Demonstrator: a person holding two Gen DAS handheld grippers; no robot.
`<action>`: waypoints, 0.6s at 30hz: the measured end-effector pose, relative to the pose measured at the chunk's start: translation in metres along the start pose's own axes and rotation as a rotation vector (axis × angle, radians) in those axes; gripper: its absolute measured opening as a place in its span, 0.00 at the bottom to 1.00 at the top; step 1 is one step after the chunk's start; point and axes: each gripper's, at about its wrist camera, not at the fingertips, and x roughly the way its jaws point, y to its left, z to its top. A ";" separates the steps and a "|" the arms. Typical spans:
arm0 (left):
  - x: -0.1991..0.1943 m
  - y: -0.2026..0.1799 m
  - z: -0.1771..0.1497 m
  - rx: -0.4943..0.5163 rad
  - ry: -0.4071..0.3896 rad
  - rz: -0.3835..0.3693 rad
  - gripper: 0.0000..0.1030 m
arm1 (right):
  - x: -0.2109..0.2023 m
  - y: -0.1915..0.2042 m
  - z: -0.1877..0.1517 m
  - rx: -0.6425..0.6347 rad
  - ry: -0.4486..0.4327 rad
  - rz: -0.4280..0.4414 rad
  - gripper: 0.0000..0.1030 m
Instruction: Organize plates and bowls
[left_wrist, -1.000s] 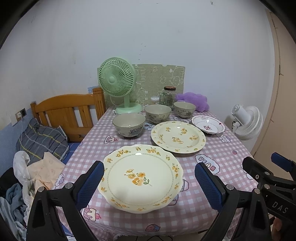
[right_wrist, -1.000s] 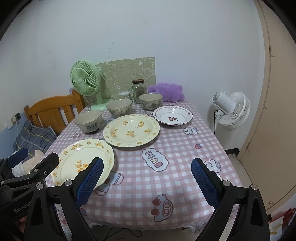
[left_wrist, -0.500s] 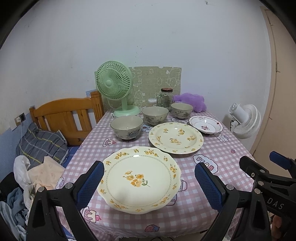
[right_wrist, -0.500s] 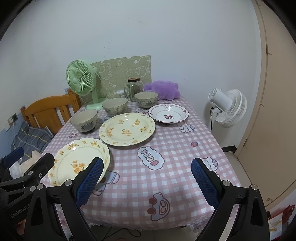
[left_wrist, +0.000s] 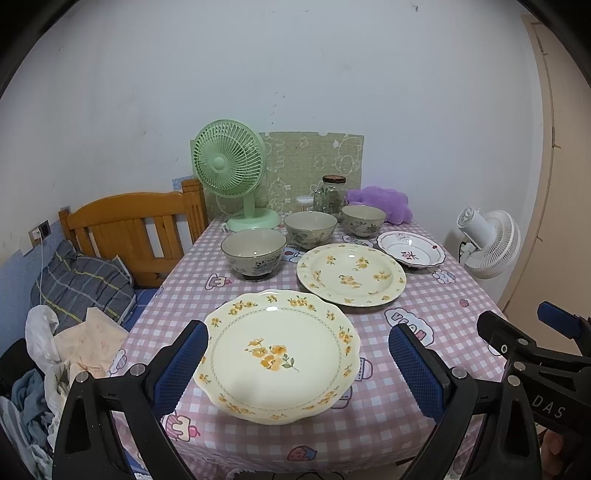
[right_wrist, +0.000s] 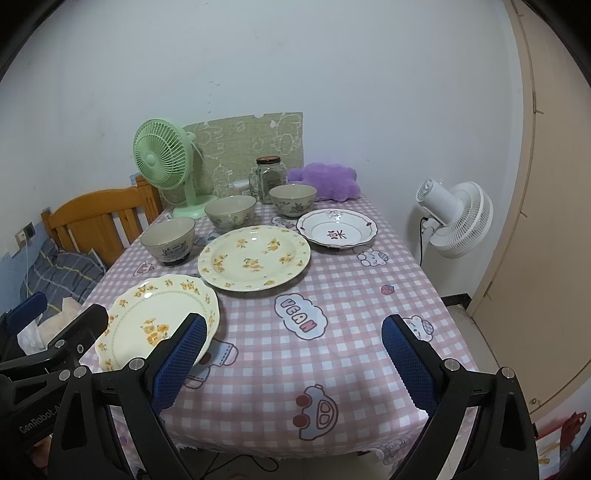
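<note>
- The left gripper (left_wrist: 297, 363) hung at the near edge of the table (left_wrist: 424, 317), its blue-padded fingers (left_wrist: 181, 365) spread wide and holding nothing
- A scalloped plate with yellow flowers (left_wrist: 277, 354) lay flat on the checked cloth between those fingers in the left wrist view, though the fingers were above and in front of it, not touching it
- The right gripper (right_wrist: 295, 363) was likewise released, empty, and hovered over the bare right half of the cloth near the front edge
- In the right wrist view the scalloped plate sat at the near left corner (right_wrist: 159, 321), partly hidden behind the right gripper's left finger (right_wrist: 177, 365)
- Behind it lay a larger round plate with yellow flowers (left_wrist: 351, 273), close to the scalloped one but apart from it
- A small white plate with a red pattern (left_wrist: 410, 250) sat to the right of the round plate, nearer the wall
- Three bowls stood in a slanting row behind the plates: the nearest bowl (left_wrist: 253, 252) at the left, a middle bowl (left_wrist: 310, 229), and a far bowl (left_wrist: 363, 219) just in front of a purple cushion (left_wrist: 384, 199)
- At the back of the table stood a green fan (left_wrist: 231, 173) and a glass jar (left_wrist: 330, 194) with a dark lid
- A white fan (left_wrist: 487, 243) stood off the table to the right, and a wooden headboard (left_wrist: 133, 221) showed to the left
</note>
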 end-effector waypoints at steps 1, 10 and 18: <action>0.000 0.000 0.000 -0.001 0.000 0.000 0.96 | 0.000 0.001 0.000 -0.001 0.000 0.000 0.94; 0.000 0.001 -0.001 -0.002 0.001 0.002 0.96 | 0.001 0.002 0.000 -0.001 -0.001 0.000 0.94; 0.000 0.001 -0.001 -0.004 0.003 0.006 0.96 | 0.001 0.004 0.000 -0.005 -0.002 0.000 0.94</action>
